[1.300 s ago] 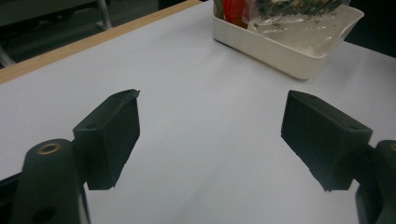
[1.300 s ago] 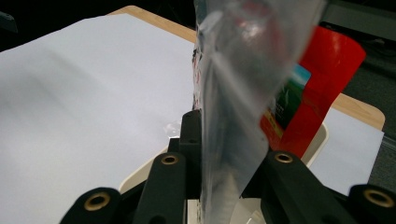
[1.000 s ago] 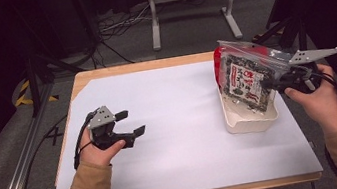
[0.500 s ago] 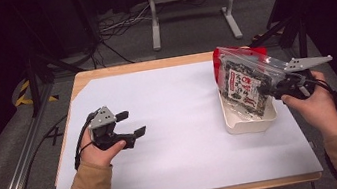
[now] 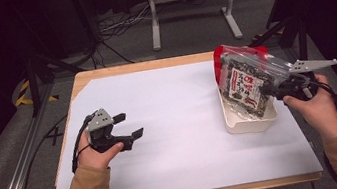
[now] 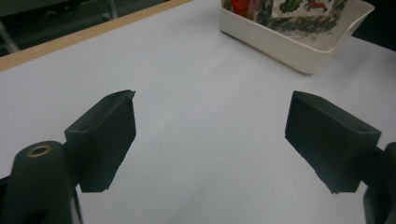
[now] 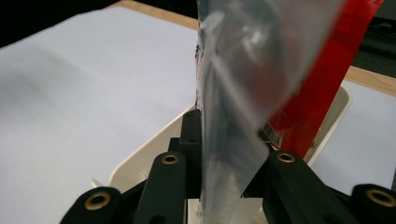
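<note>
Now: right gripper pinched on clear snack bag, half-raised over white tray at right. Left gripper spread, idle, near left. Probably lifting bag clear next.

A clear plastic snack bag with a red top edge and a dark, speckled filling behind a red-and-white label stands tilted in a shallow cream tray on the right side of the white table. Its lower end sits inside the tray, while its red top leans up and away toward the table's far edge. The right gripper pinches the bag's clear side edge; in the right gripper view the transparent film runs straight down between the closed jaws, with the red part and a barcode to the right.
</note>
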A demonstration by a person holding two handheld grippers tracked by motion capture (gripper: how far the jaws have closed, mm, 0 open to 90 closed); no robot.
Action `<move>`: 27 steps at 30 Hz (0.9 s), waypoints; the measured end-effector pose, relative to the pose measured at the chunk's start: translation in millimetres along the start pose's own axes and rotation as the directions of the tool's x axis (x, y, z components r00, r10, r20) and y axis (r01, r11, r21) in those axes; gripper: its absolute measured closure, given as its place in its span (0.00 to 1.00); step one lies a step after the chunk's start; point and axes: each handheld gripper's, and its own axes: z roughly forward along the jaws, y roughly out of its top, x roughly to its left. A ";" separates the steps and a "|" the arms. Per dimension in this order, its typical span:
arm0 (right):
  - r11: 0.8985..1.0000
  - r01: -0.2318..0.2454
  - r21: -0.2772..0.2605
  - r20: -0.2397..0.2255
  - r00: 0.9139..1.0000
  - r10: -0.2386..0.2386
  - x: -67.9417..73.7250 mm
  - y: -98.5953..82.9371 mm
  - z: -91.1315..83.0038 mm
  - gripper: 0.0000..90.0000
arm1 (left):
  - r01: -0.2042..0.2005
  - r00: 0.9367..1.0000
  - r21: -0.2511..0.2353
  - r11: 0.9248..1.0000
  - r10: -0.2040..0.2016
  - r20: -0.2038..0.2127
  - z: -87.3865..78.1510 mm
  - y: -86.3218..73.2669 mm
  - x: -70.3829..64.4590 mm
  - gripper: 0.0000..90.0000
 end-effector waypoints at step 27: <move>0.990 0.048 -0.135 0.077 0.996 -0.038 19.0 -28.2 -49.6 0.41 | -0.010 1.000 -0.005 1.000 0.010 0.006 -27.0 -28.7 -9.7 0.17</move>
